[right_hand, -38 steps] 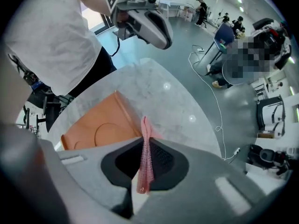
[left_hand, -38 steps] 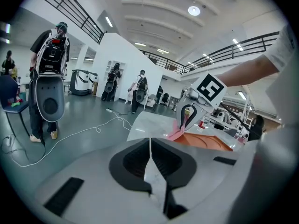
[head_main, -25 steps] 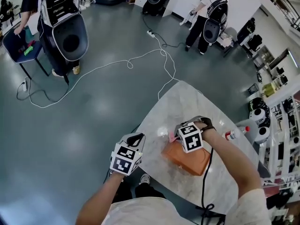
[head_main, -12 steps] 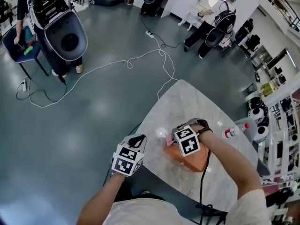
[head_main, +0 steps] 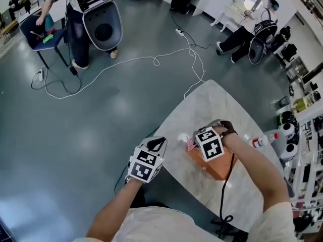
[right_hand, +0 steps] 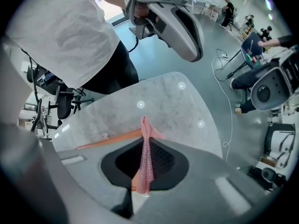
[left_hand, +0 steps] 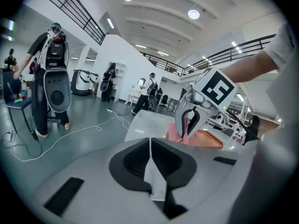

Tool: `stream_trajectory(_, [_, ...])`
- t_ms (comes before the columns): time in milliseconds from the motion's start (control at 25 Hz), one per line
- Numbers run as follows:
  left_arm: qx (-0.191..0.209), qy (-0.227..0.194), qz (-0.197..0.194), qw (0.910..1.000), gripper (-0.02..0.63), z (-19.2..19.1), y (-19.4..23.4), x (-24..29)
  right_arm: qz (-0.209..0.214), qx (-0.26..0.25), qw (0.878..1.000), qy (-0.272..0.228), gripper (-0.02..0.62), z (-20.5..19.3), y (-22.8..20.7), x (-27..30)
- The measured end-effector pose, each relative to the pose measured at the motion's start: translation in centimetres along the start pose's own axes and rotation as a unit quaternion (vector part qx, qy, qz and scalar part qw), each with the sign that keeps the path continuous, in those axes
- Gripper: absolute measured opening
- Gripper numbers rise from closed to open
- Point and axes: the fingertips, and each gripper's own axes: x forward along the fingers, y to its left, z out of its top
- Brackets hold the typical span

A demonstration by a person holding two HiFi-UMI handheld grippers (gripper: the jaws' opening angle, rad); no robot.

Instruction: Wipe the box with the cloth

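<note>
The left gripper (head_main: 157, 144) is hovering just off the near left edge of the marble table (head_main: 212, 105), its jaws pressed together on nothing. Just beyond it, the right gripper (head_main: 192, 143) is pinching the pink cloth (head_main: 190, 145) tight between its jaws at the left end of the orange box (head_main: 220, 168), which is lying close to the table's near edge. Farther right, a spray bottle (head_main: 264, 139) is sitting by the right edge.

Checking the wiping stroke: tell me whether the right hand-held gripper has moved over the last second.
Yes, slightly: the right hand-held gripper, shut on the cloth, slid over the box, away from the bottle.
</note>
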Motion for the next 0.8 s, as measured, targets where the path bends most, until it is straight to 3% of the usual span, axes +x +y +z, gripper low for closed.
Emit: stream_trajectory(800, [-0.009,-0.009,0.047,0.9988,0.018,-2.0,-0.1,-5.4,0.035,-0.017,0.998,-0.049,0.018,7.1,3.0,0.4])
